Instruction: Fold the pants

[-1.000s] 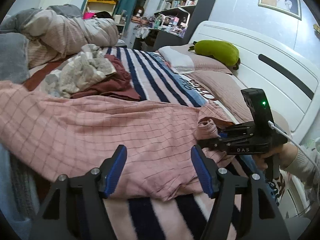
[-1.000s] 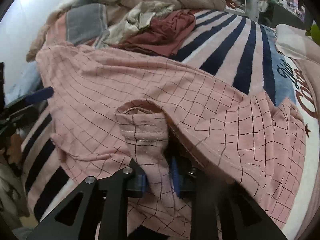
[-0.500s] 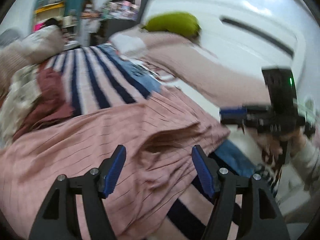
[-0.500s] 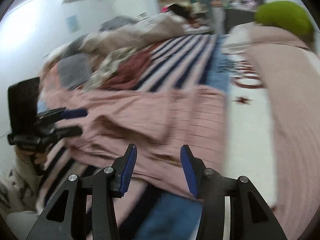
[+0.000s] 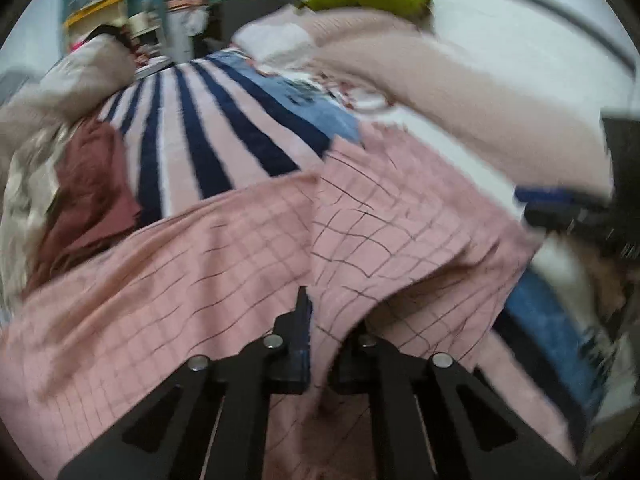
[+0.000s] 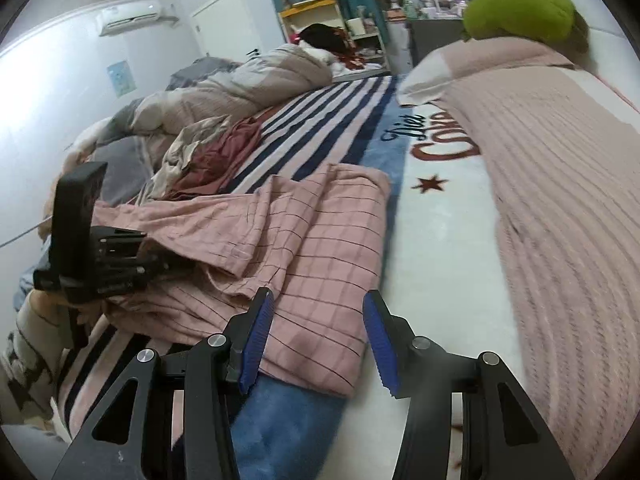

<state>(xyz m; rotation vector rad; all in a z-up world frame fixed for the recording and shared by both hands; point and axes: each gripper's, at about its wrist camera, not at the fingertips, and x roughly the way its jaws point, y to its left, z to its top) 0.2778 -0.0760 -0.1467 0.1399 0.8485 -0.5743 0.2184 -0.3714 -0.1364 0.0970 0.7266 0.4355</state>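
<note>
Pants (image 6: 312,240), pink with thin dark check, lie spread and rumpled across the striped bedspread (image 6: 320,128), directly ahead of both grippers. One layer is folded over another, with a ridge of loose folds running across the middle.

Left gripper (image 5: 320,320): fingers pressed together on a fold of the pants, cloth pinched between them and draping over the right finger (image 5: 360,340). In the right wrist view the same gripper (image 6: 160,264) sits at the far left edge of the pants, its tips buried under a raised flap.

Right gripper (image 6: 316,340): blue pads (image 6: 256,340) spread apart, nothing between them. It hovers at the near corner of the pants; left pad over the cloth, right pad over the white part of the bedspread. In the left wrist view it appears blurred at the right edge (image 5: 568,212), just beyond the pants' hem.

Beyond the pants, left of both grippers: maroon garment (image 6: 224,152) and a crumpled pale cloth (image 6: 188,144), touching each other. Further back, a bunched duvet (image 6: 240,84).

Right of the right gripper: pink knitted blanket (image 6: 560,168), with a green plush (image 6: 520,8) at its far end.
</note>
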